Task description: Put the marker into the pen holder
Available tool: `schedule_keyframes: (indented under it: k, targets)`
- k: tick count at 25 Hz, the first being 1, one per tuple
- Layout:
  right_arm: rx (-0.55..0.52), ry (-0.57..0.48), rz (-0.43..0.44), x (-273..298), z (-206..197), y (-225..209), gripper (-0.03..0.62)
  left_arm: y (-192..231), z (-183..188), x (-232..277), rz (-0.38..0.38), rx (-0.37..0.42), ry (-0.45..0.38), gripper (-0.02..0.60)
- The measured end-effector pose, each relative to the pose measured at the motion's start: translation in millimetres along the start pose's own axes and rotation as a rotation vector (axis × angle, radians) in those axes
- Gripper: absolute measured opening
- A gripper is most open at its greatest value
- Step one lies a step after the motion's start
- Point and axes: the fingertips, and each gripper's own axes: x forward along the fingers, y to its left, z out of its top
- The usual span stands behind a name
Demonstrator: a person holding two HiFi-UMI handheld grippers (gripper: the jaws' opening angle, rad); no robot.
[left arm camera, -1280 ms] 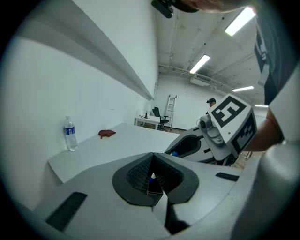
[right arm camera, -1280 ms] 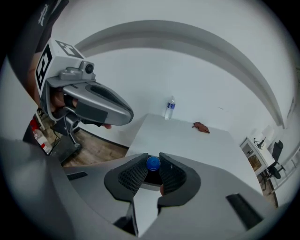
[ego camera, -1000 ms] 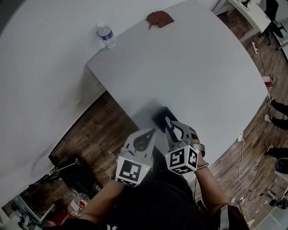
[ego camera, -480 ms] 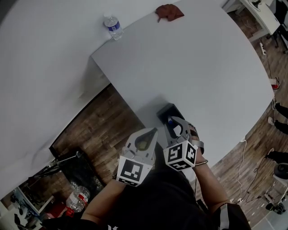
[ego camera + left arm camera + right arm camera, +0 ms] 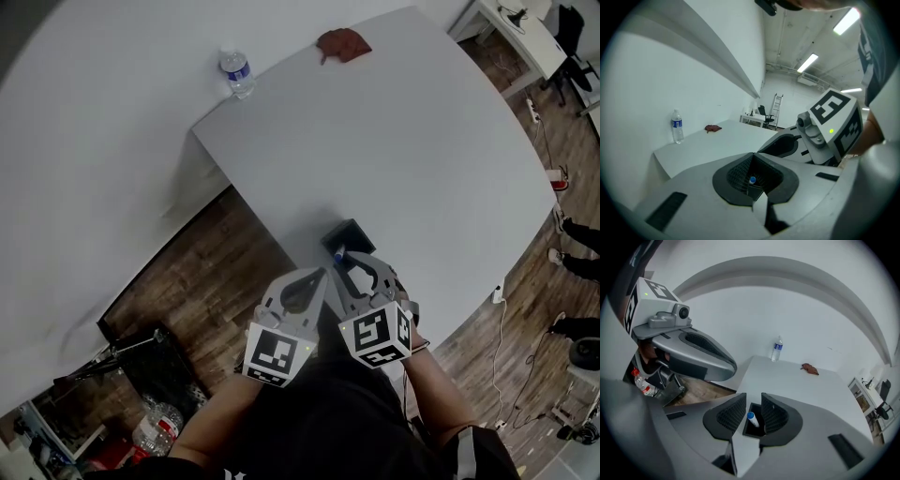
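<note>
Black square pen holder [image 5: 351,234] sits near the close edge of the white table [image 5: 412,141], and the white marker with a blue cap [image 5: 337,254] now stands inside it, cap up and leaning toward one wall. A second ago the right gripper [image 5: 356,267] held that marker above the opening, and half a second ago it was pressed close over the holder. Now it has drawn back a little toward the person. The right gripper view shows its jaws spread apart and released, with the marker [image 5: 751,417] visible beyond the gap and not touching either ribbed pad. The left gripper [image 5: 322,273] hovers just beside it off the table edge, clenched at the tips on nothing; the blue cap [image 5: 752,180] is only seen past it. Since the marker rests in the pen holder unsupported, the placement looks done, and what likely remains is lifting the right gripper clear without brushing the cap. A clear water bottle [image 5: 235,73] and a crumpled reddish-brown cloth [image 5: 342,43] lie well apart at the far edge.
</note>
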Motion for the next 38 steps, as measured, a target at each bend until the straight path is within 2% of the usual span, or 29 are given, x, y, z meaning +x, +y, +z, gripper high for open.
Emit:
schedule_keyframes:
  k: [9, 18, 27, 38]
  targets:
    - [0.094, -0.228, -0.064, -69, 50, 6, 0.037, -23, 35, -33, -0.013, 0.011, -0.078, 0.006]
    - [0.119, -0.422, -0.135, -143, 89, 16, 0.016, -57, 75, -77, -0.049, 0.079, -0.188, 0.006]
    - [0.134, -0.499, -0.161, -185, 97, 39, 0.015, -86, 88, -113, -0.059, 0.121, -0.258, 0.006]
    - [0.162, -0.545, -0.185, -203, 95, 54, 0.015, -97, 81, -128, -0.068, 0.139, -0.269, 0.006]
